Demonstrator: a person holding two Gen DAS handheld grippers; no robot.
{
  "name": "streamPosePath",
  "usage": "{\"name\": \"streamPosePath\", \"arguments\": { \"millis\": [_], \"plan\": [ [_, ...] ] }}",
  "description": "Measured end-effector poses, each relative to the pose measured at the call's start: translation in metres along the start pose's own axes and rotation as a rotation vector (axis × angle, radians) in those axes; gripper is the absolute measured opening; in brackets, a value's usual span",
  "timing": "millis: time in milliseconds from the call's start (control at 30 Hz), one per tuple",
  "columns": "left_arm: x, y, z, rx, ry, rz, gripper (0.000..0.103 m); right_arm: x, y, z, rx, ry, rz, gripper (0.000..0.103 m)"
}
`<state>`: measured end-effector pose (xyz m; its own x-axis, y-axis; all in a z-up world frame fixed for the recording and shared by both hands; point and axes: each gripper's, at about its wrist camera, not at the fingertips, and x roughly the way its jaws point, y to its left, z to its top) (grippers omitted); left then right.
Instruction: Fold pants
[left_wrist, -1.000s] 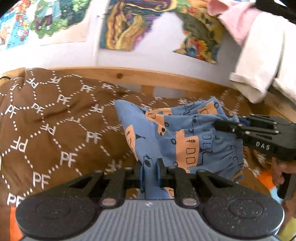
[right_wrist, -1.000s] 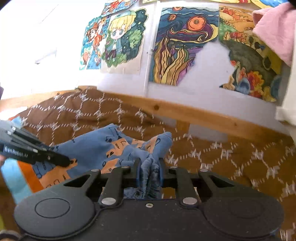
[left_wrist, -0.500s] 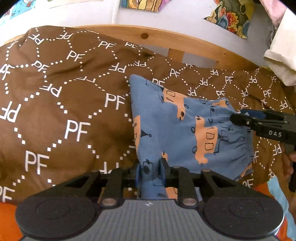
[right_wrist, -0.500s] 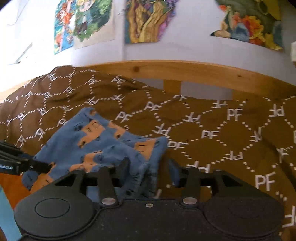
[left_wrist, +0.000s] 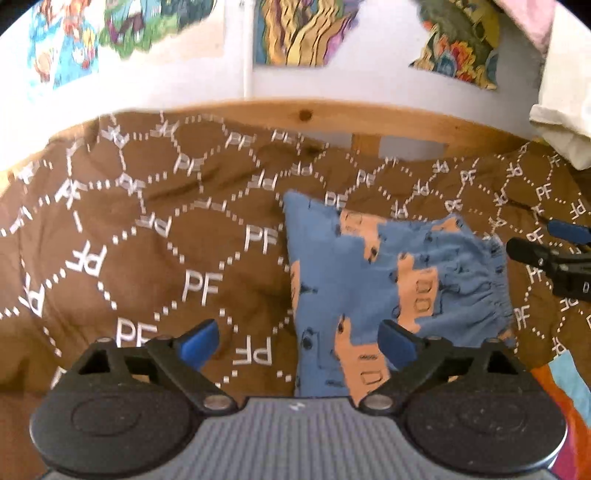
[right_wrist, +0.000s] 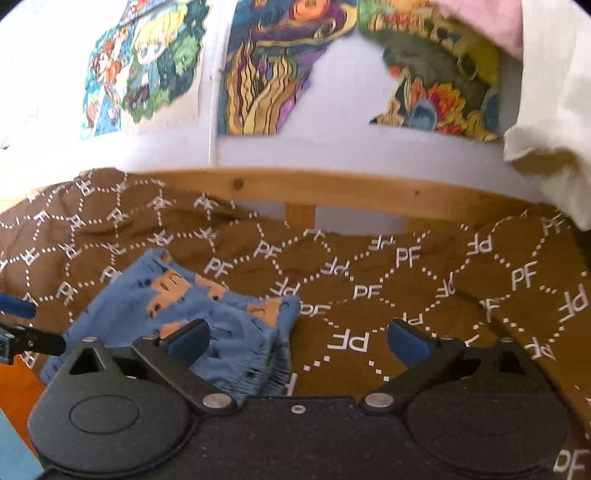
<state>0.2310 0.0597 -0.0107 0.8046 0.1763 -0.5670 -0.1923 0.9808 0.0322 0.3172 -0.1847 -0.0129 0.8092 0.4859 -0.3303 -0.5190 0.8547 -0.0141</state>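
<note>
Left gripper (left_wrist: 299, 339) spread wide, blue pads apart, holding nothing, hovering over the near end of the pants (left_wrist: 388, 280). Pants folded into a blue-and-orange wedge on the brown blanket (left_wrist: 147, 236), toward the bed's near edge; long axis running from near edge toward the wooden rail (left_wrist: 332, 114), narrow corner pointing at the rail, gathered waistband along the right side. Right gripper (right_wrist: 299, 338) likewise wide open and empty, left pad over the waistband folds. White "PF" lettering repeated across the blanket. Drawings (right_wrist: 258, 66) taped on the wall above the rail. Pale cloth (right_wrist: 546, 110) hanging at far right.
</note>
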Motion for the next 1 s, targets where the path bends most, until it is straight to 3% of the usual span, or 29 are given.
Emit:
{"name": "streamPosePath", "arguments": {
  "millis": [167,433,667,1000],
  "plan": [
    [-0.021,-0.012,0.004,-0.002,-0.073,0.023,0.103,-0.026,0.011,0.006,-0.009,-0.058,-0.01,0.102],
    [-0.048,-0.021,-0.004,-0.05,-0.11,0.011,0.103,-0.074,0.017,-0.001,0.009,-0.093,-0.038,0.102],
    [-0.066,-0.017,-0.027,-0.122,-0.077,0.009,0.103,-0.118,0.026,-0.019,0.03,-0.088,-0.057,0.102],
    [-0.087,-0.018,-0.053,-0.092,-0.071,0.035,0.103,-0.159,0.041,-0.03,0.106,-0.084,-0.082,0.102]
  ]
}}
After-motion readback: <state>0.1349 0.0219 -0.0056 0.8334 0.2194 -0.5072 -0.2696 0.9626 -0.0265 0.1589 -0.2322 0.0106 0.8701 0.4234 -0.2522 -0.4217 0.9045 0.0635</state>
